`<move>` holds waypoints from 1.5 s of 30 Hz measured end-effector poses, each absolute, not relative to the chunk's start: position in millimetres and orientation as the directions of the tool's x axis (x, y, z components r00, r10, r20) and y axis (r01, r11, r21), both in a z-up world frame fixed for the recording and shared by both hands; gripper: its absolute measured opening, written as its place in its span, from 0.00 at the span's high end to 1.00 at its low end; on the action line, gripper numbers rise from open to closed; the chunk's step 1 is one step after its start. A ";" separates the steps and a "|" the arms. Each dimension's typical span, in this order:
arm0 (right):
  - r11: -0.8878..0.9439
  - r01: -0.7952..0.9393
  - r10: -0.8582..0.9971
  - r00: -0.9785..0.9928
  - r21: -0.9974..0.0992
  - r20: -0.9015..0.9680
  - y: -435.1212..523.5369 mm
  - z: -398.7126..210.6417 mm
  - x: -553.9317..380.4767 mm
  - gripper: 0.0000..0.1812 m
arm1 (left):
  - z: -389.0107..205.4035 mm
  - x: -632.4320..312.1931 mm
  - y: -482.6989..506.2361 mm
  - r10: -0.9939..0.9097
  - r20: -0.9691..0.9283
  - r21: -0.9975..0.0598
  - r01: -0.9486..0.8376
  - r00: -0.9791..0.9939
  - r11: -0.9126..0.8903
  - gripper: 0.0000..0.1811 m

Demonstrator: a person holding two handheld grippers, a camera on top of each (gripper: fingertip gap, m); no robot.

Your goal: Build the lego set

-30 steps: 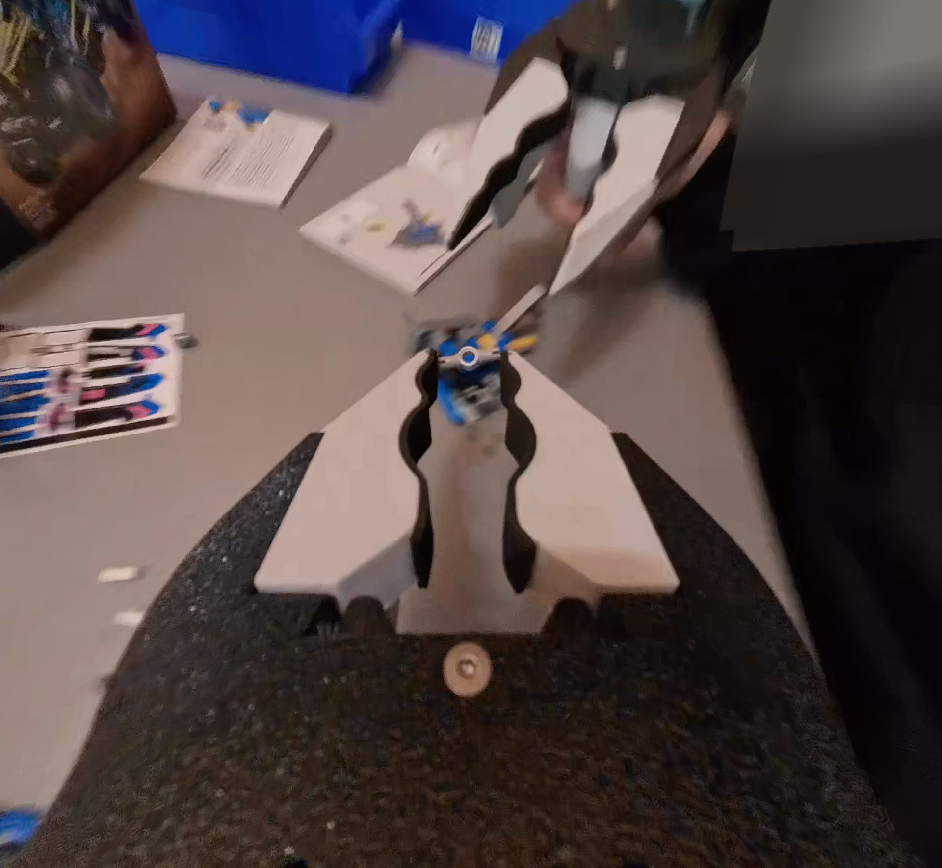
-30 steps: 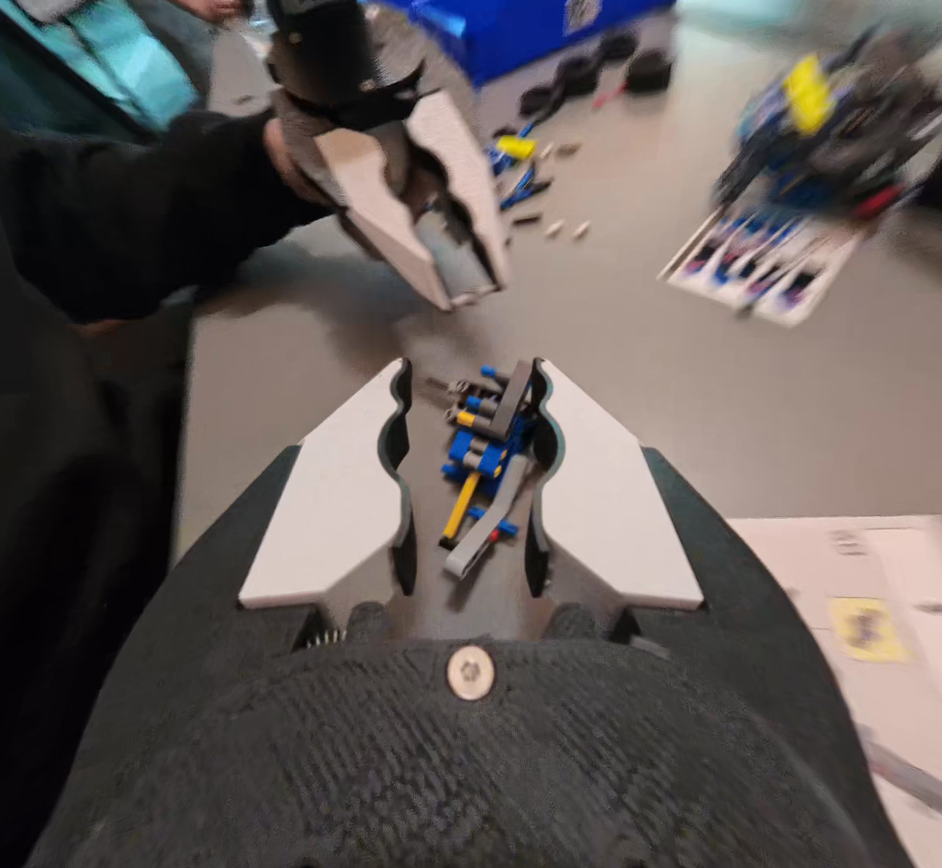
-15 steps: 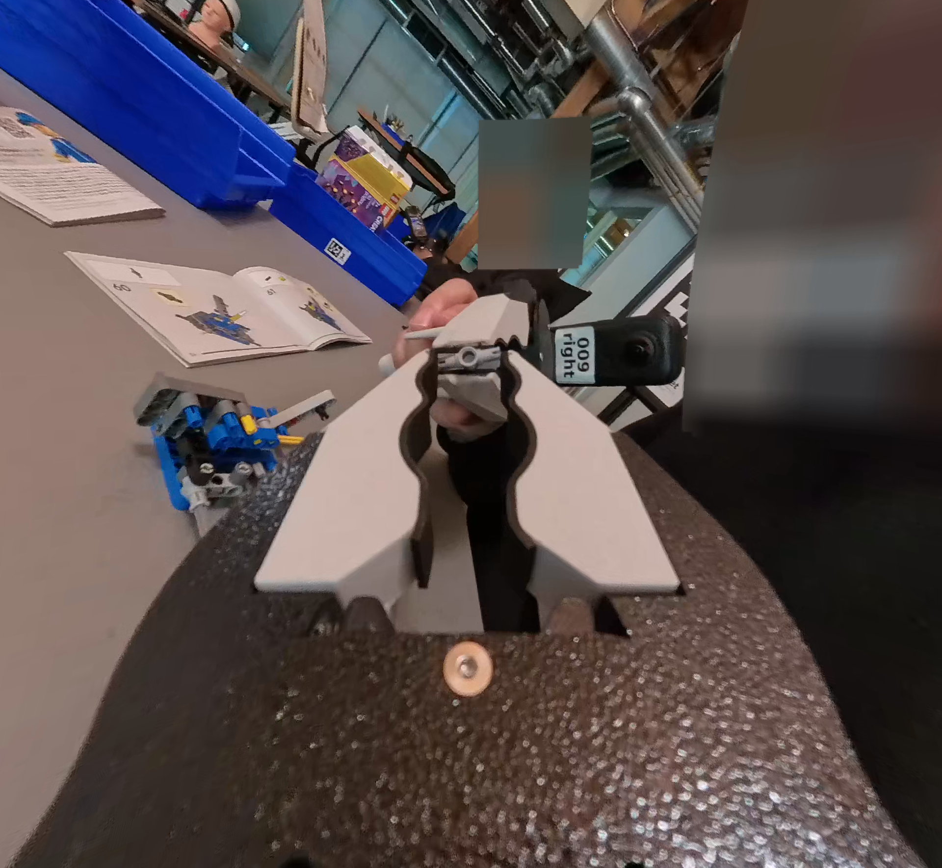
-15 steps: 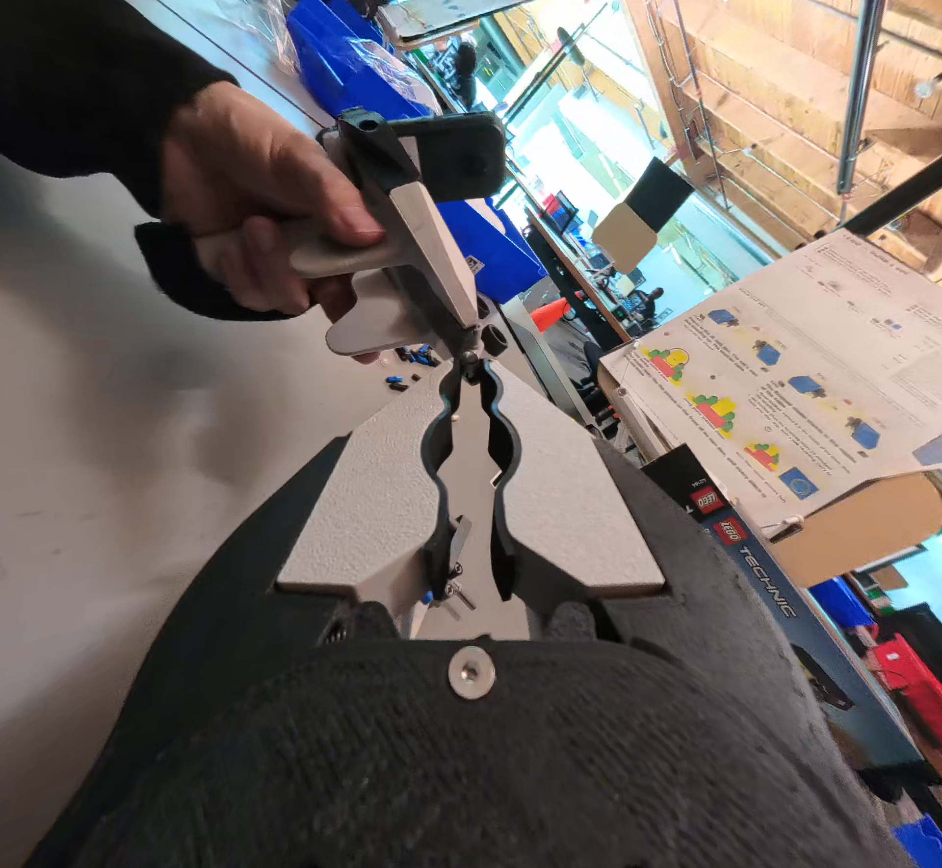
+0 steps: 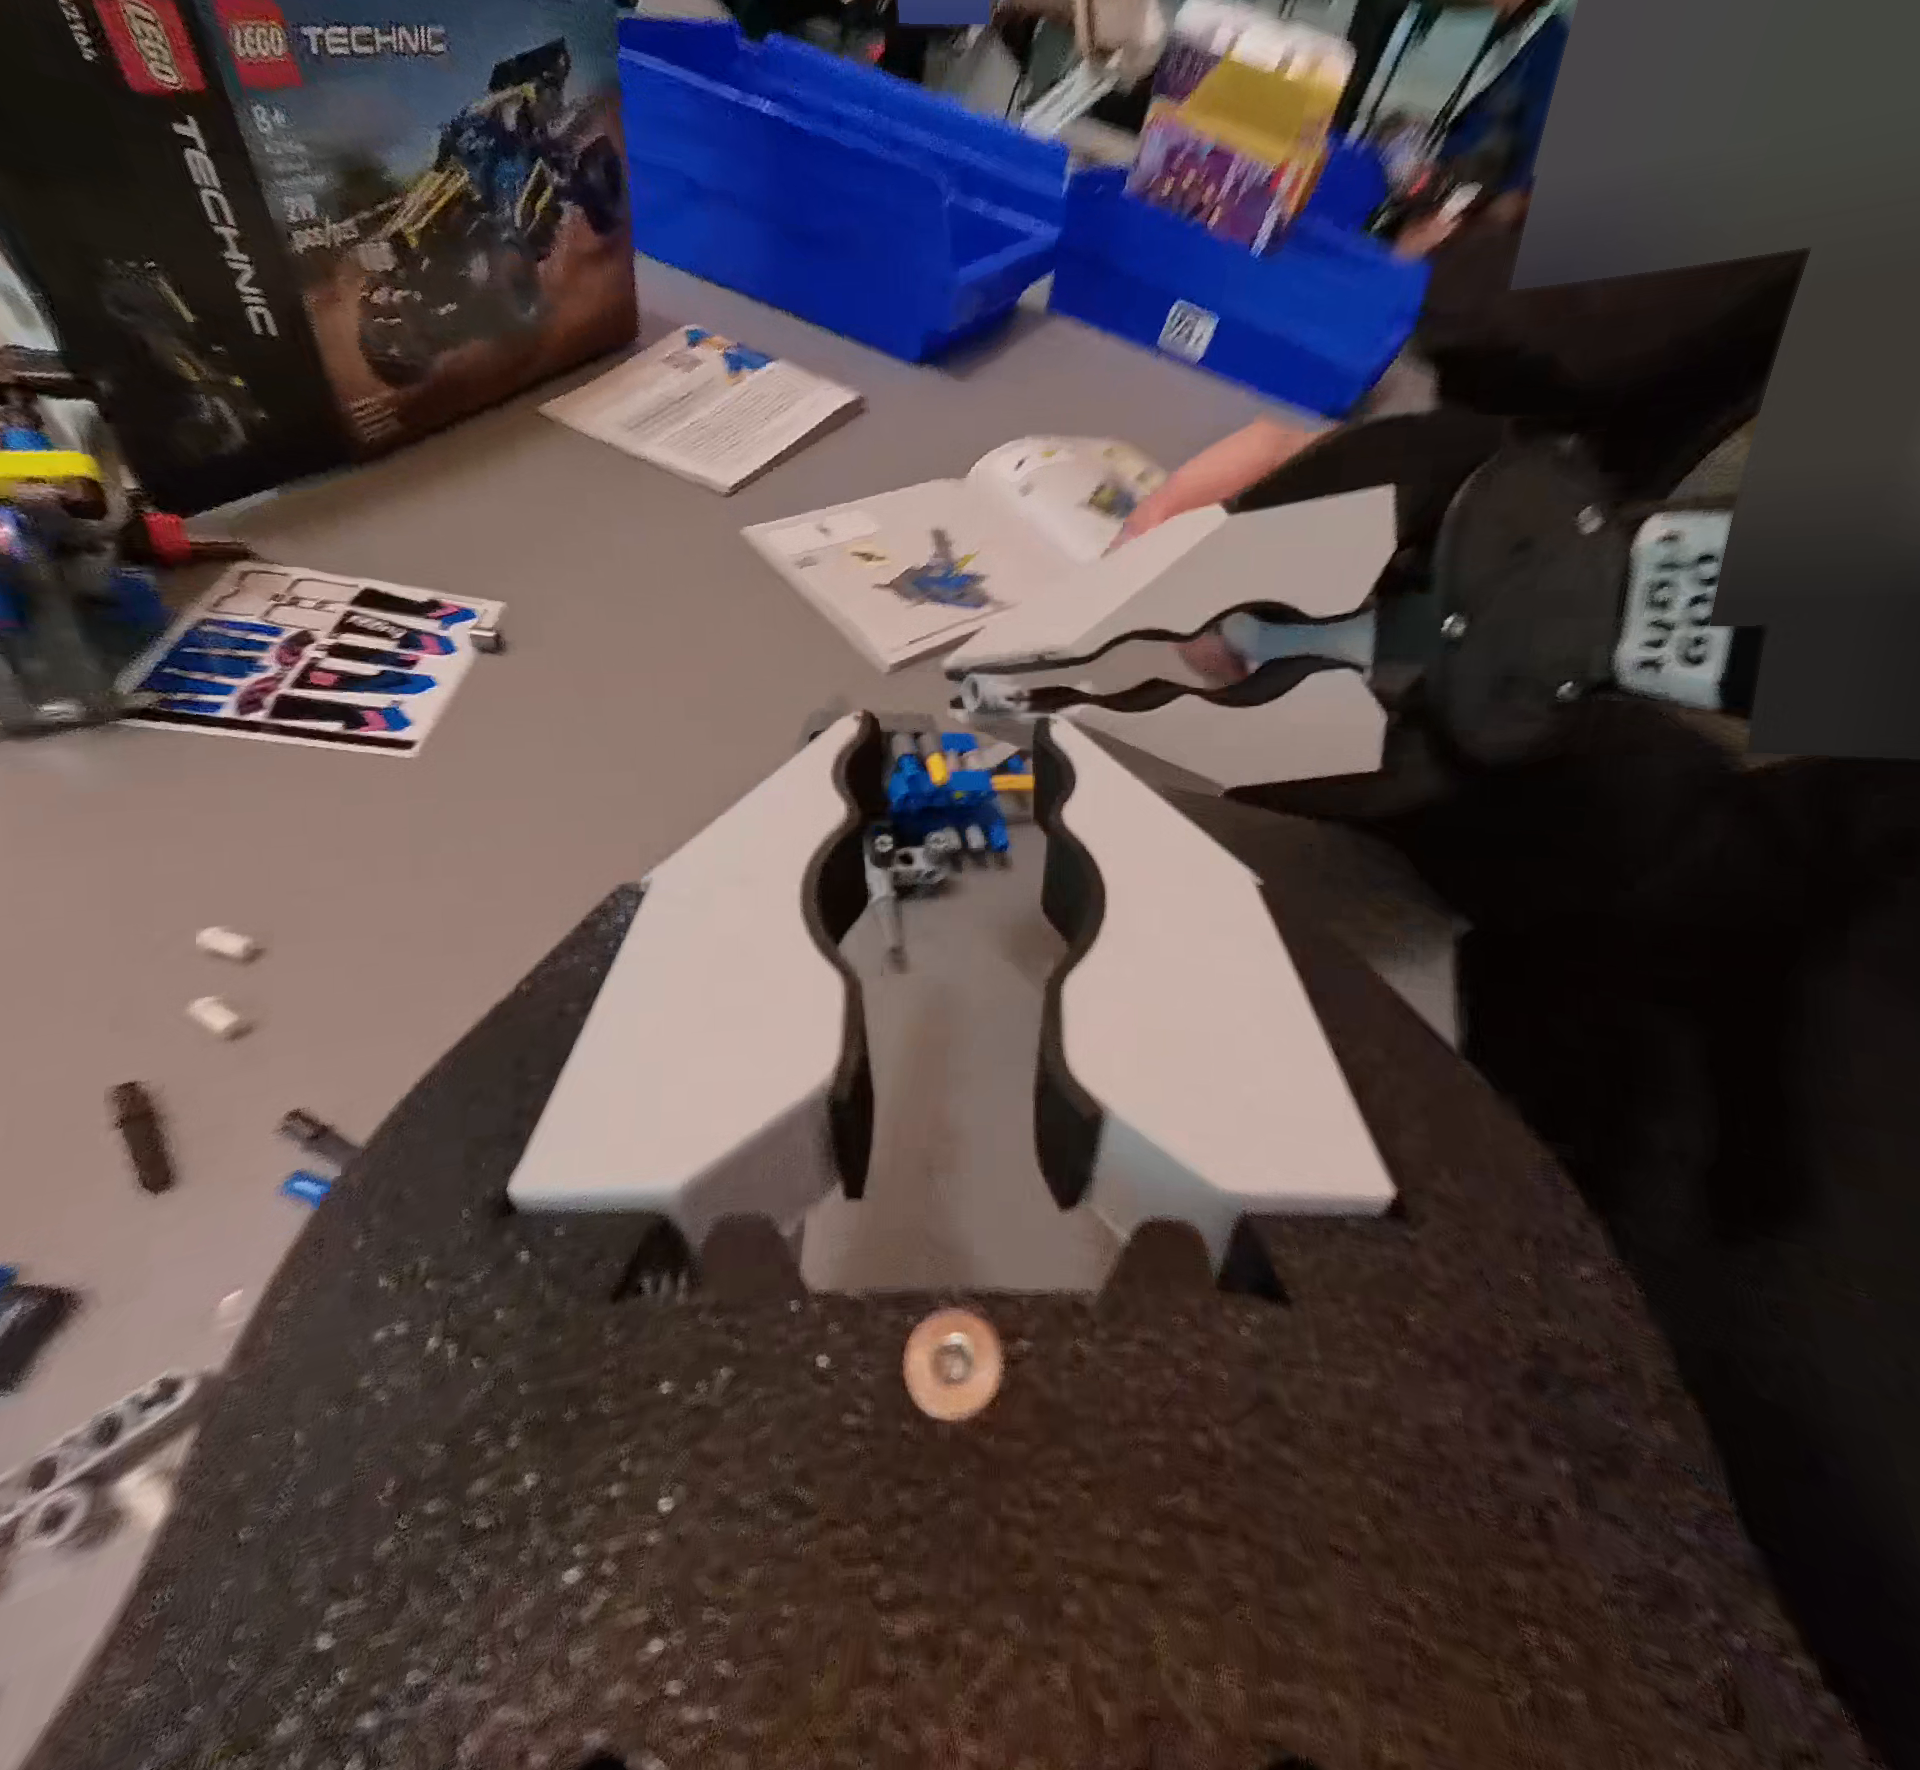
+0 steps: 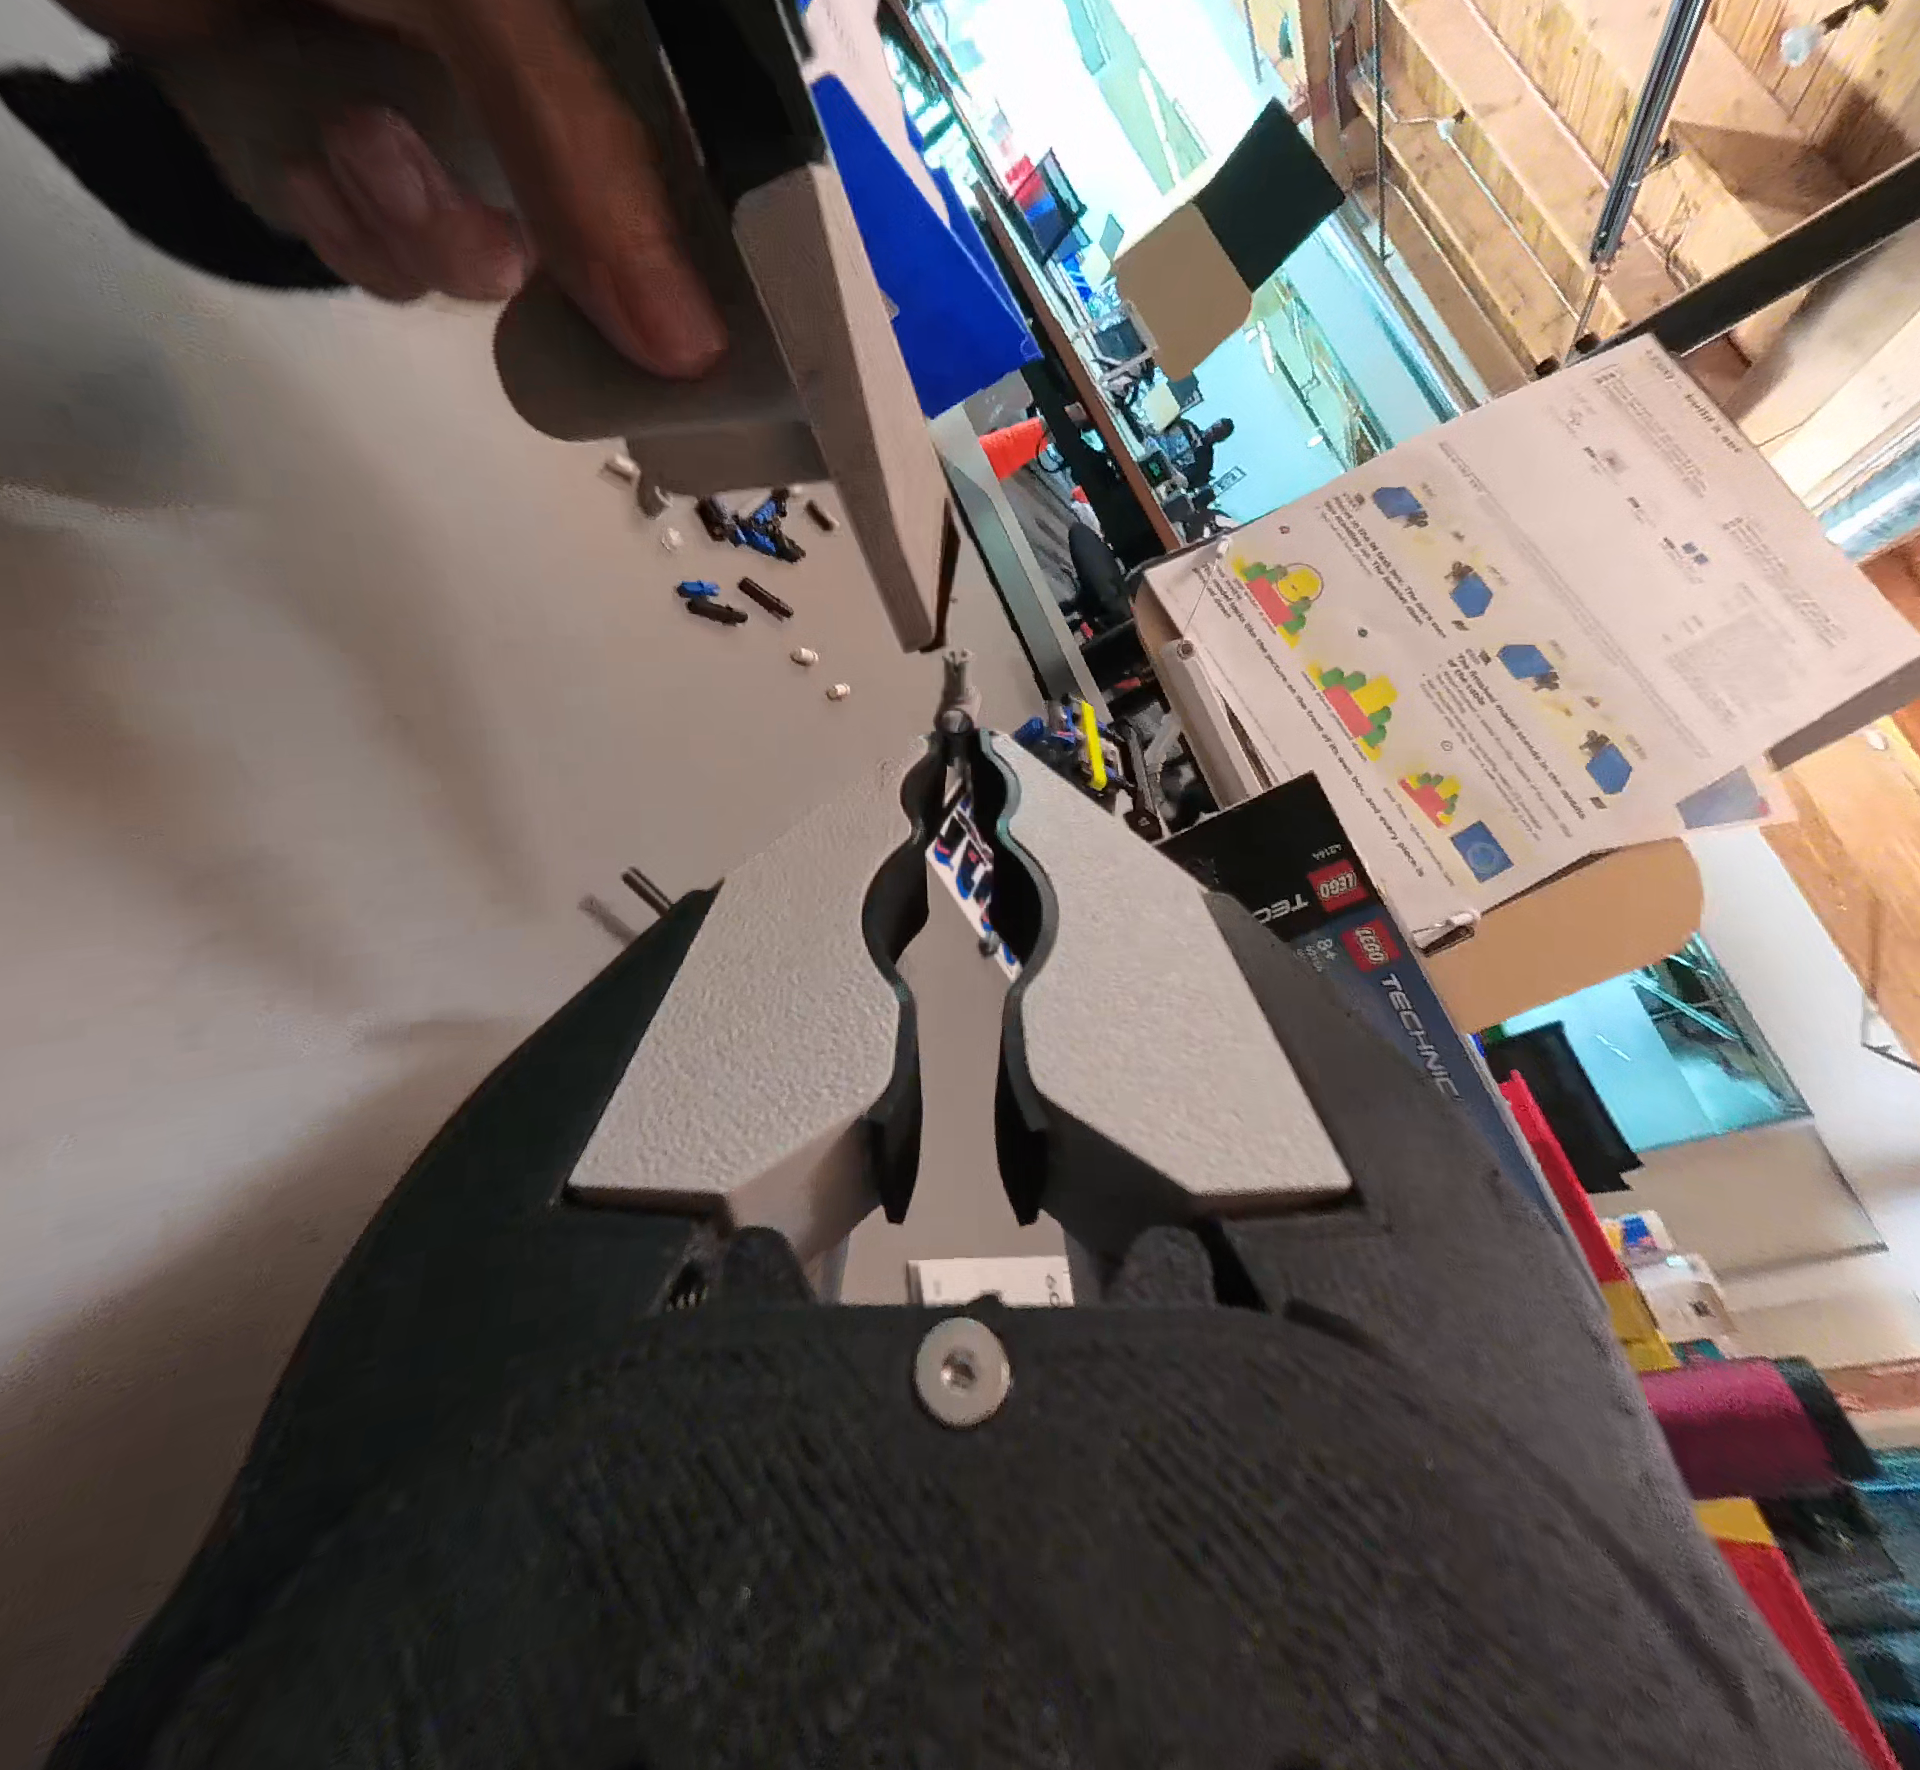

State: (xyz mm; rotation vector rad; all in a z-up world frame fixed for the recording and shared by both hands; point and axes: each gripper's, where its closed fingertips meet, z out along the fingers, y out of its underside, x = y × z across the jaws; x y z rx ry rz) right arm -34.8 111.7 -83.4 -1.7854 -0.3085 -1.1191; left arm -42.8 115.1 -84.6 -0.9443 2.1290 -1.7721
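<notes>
A small blue, grey and yellow lego assembly (image 5: pixel 940 790) lies on the grey table (image 5: pixel 644 785). In the left wrist view it shows between the fingertips of my left gripper (image 5: pixel 951 733), which is open and empty just above it. My right gripper (image 5: pixel 971 686) comes in from the right, tips close beside the left gripper's tips. It is shut on a small grey connector piece (image 5: pixel 982 694). In the right wrist view the piece (image 6: pixel 956 692) sticks out past the right gripper's (image 6: pixel 956 744) tips, just below one grey left finger (image 6: pixel 852 432).
A lego box (image 5: pixel 343 193) stands at the back left, with blue bins (image 5: pixel 831 182) behind. An open instruction booklet (image 5: pixel 914 567), a second booklet (image 5: pixel 707 406) and a sticker sheet (image 5: pixel 312 655) lie on the table. Loose small pieces (image 5: pixel 223 941) lie at the left. Only a small space, under 4 cm, lies between the two pairs of fingers.
The grey connector piece has passed from my left gripper to my right gripper. The left gripper has opened and swung down over the lego assembly.
</notes>
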 end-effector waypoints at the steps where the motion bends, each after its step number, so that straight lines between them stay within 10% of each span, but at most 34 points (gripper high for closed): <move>1: -0.519 0.628 -0.241 0.543 -0.579 0.805 112.7 -87.5 -33.9 0.99 | -88.1 -42.9 113.6 -0.609 0.192 -0.937 -0.328 -0.769 0.119 0.85; 6: -0.609 0.638 -0.161 0.482 -0.471 0.861 117.7 -102.2 -30.5 0.99 | -100.0 -39.1 111.5 -0.649 0.122 -0.918 -0.334 -0.751 0.214 0.98; 16: -0.538 0.595 -0.221 0.583 -0.596 0.782 113.8 -101.8 -28.0 0.95 | -100.1 -42.3 109.5 -0.599 0.117 -0.932 -0.295 -0.792 0.209 1.00; 26: -0.630 0.637 -0.098 0.502 -0.444 0.859 112.1 -118.9 -26.8 0.99 | -114.3 -42.9 105.4 -0.540 -0.077 -0.943 -0.114 -0.838 0.311 0.98; 31: -0.610 0.640 -0.157 0.479 -0.467 0.863 107.3 -109.2 -23.4 0.99 | -118.5 -37.0 107.4 -0.523 -0.281 -0.909 0.048 -0.805 0.414 0.65; 33: -0.621 0.622 -0.189 0.473 -0.478 0.861 101.1 -106.8 -17.3 0.99 | -109.5 -15.7 123.0 -0.642 -0.378 -0.895 0.085 -0.667 0.439 0.37; 40: -0.574 0.590 -0.278 0.511 -0.567 0.813 97.4 -98.3 -12.5 0.99 | -65.0 -9.4 131.4 -0.687 -0.367 -0.929 0.211 -0.627 0.305 0.27; 45: -0.547 0.582 -0.319 0.520 -0.602 0.792 94.4 -93.0 -11.2 0.99 | -64.8 16.0 141.5 -0.628 -0.589 -0.802 0.271 -0.509 0.533 0.16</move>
